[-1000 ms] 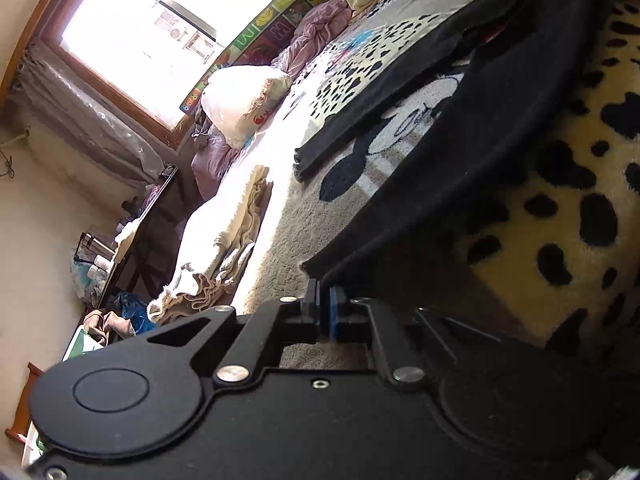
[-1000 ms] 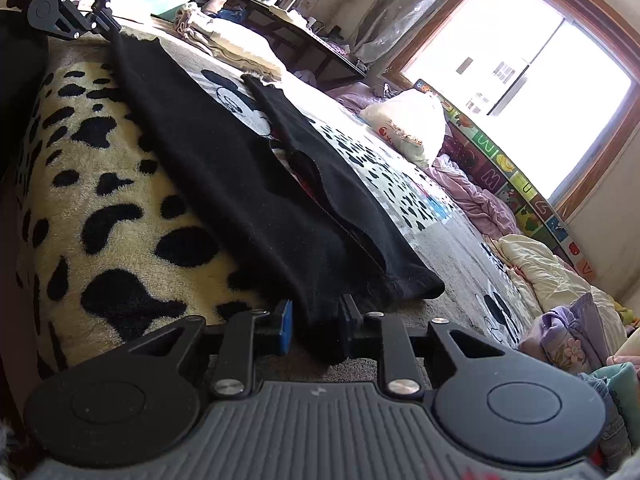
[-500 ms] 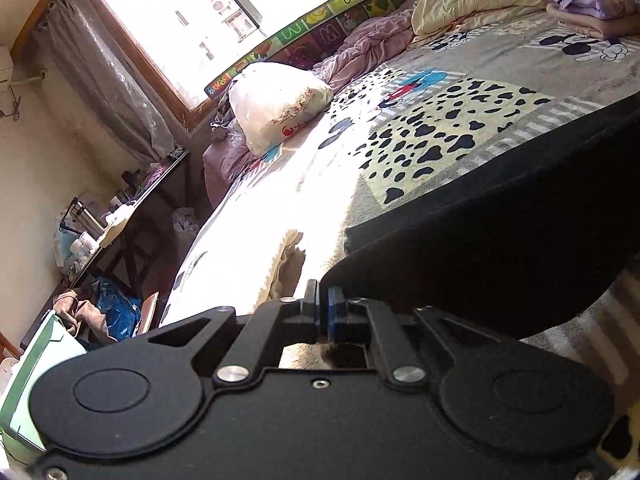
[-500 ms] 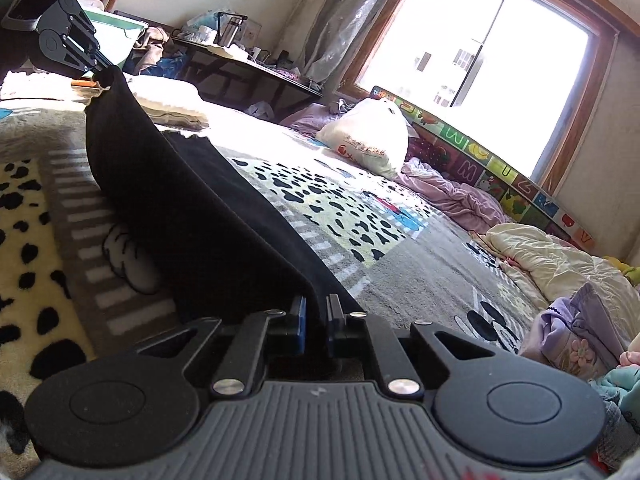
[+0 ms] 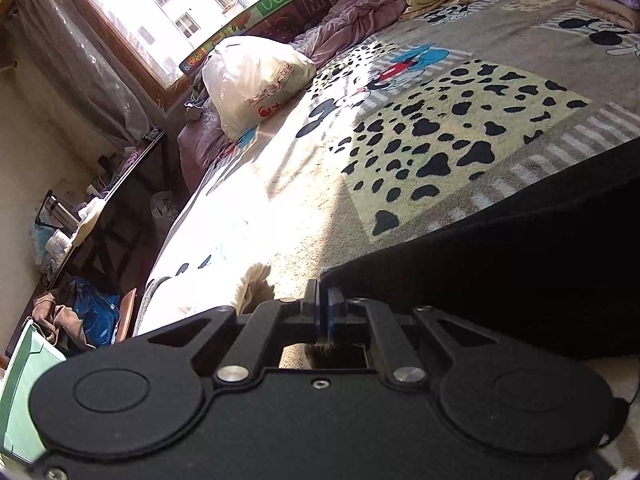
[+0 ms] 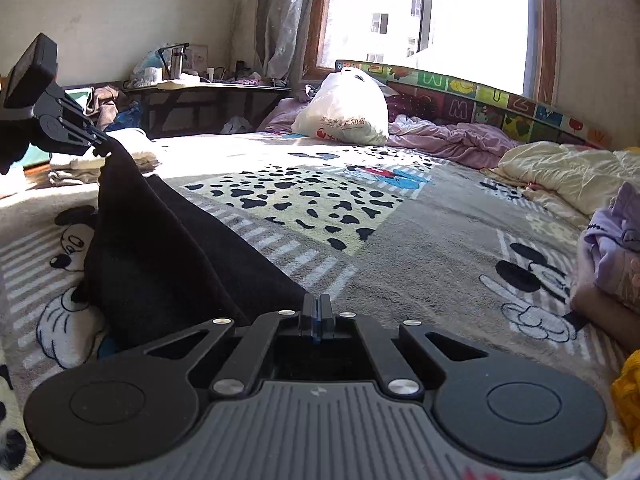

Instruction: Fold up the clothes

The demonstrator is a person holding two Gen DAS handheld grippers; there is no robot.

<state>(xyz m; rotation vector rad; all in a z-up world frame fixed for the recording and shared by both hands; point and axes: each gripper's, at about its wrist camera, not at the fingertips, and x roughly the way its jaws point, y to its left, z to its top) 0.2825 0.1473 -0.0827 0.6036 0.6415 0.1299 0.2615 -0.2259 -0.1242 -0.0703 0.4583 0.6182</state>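
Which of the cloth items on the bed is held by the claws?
The black garment: both claws pinch its edges, left claw, right claw. The lilac clothes pile and cream quilt lie untouched.

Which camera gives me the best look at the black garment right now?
The right wrist view: the black garment stretches from the left gripper to the right gripper. The left wrist view shows only a dark fold beside its shut fingers.
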